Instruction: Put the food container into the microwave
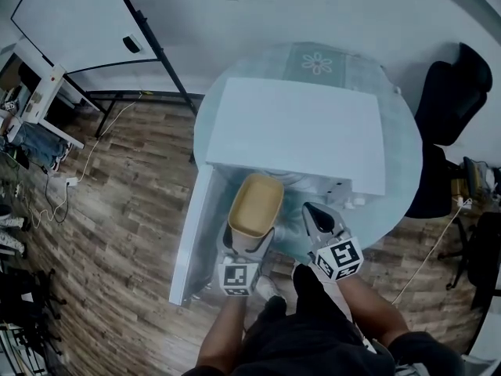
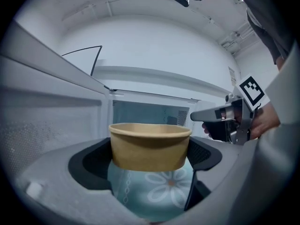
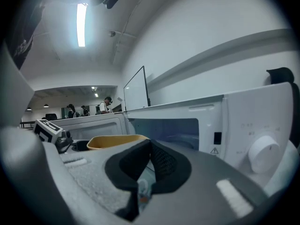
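A tan paper food container (image 1: 255, 202) hangs upright just in front of the open microwave (image 1: 301, 131). My left gripper (image 1: 252, 233) is shut on it, one jaw on each side of the container (image 2: 150, 146). Behind it the microwave's cavity (image 2: 150, 114) stands open, and the door (image 1: 192, 241) is swung out to the left. My right gripper (image 1: 313, 216) is just right of the container, jaws shut and empty. In the right gripper view its pads (image 3: 161, 161) meet, with the container (image 3: 117, 141) to the left and the cavity (image 3: 164, 128) ahead.
The microwave sits on a round teal table (image 1: 407, 163) with a flower pattern. Its control dial (image 3: 262, 153) is at the right of the cavity. A black chair (image 1: 450, 92) stands at the right and a whiteboard stand (image 1: 78, 14) at the left. Cables lie on the wooden floor (image 1: 117, 178).
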{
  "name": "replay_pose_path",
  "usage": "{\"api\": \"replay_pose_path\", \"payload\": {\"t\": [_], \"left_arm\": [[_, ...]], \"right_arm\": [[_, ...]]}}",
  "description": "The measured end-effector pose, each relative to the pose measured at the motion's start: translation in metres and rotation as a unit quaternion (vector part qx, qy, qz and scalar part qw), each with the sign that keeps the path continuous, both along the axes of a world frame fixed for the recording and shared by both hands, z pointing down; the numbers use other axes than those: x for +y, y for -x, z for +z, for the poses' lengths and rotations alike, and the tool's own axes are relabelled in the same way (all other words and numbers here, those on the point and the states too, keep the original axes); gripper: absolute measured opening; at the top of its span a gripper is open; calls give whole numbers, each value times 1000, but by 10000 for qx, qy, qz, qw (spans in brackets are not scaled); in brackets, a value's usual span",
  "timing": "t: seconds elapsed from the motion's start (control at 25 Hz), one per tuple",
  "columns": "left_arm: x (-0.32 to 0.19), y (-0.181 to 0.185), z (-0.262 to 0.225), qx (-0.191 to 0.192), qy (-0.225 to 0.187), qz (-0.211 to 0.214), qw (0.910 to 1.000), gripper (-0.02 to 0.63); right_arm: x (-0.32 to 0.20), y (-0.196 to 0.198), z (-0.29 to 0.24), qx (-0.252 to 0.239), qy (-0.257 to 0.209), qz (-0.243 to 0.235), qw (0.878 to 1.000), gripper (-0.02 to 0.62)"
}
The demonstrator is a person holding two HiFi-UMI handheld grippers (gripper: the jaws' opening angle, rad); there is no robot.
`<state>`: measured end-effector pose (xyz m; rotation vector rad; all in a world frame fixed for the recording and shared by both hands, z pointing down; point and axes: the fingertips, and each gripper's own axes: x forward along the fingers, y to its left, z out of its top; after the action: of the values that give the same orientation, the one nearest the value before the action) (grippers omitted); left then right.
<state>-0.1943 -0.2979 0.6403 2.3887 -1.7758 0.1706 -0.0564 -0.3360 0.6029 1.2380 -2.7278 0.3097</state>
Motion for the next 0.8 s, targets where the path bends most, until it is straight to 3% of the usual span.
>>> {"api": "replay_pose_path", "payload": {"t": [0.6, 0.8], "left_arm": [[-78, -11, 22, 105, 91, -278, 9995, 508], [-104, -20, 43, -31, 161, -266, 9995, 508]], "right_arm": [[-21, 0, 43, 171, 220, -63, 9996, 2], [-31, -2, 51, 188, 245, -73, 9995, 2]]}}
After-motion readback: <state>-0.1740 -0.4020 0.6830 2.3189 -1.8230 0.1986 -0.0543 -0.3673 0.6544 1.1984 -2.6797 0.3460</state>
